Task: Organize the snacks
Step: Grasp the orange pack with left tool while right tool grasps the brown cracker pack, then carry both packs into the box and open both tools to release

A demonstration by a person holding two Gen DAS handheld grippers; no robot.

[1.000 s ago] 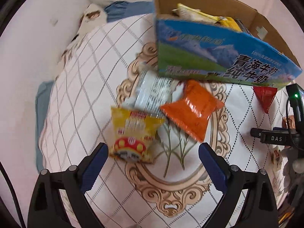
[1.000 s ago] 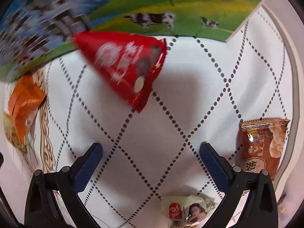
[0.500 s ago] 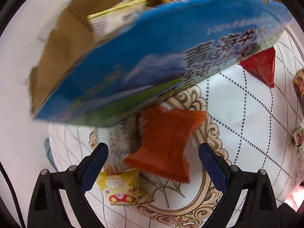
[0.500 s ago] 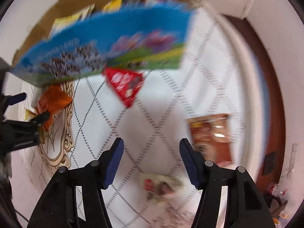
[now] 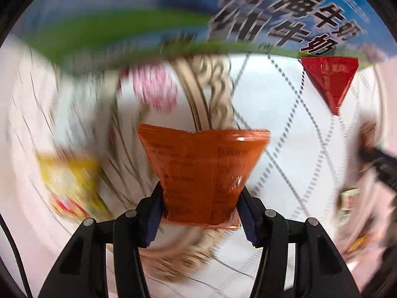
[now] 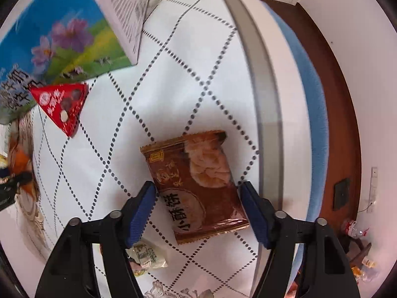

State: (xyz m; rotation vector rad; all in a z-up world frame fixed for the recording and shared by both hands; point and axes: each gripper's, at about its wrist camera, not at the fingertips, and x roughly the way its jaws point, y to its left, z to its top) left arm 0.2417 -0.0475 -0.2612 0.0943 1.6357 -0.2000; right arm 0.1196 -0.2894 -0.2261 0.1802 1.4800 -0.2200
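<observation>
Left claw (image 5: 199, 207) clenched on orange packet (image 5: 203, 173); right claw (image 6: 198, 207) released, straddling brown packet (image 6: 196, 181).

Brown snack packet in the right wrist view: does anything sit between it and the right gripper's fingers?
Nothing visible does. The brown snack packet lies flat on the tablecloth between the right gripper's open blue fingers.
</observation>
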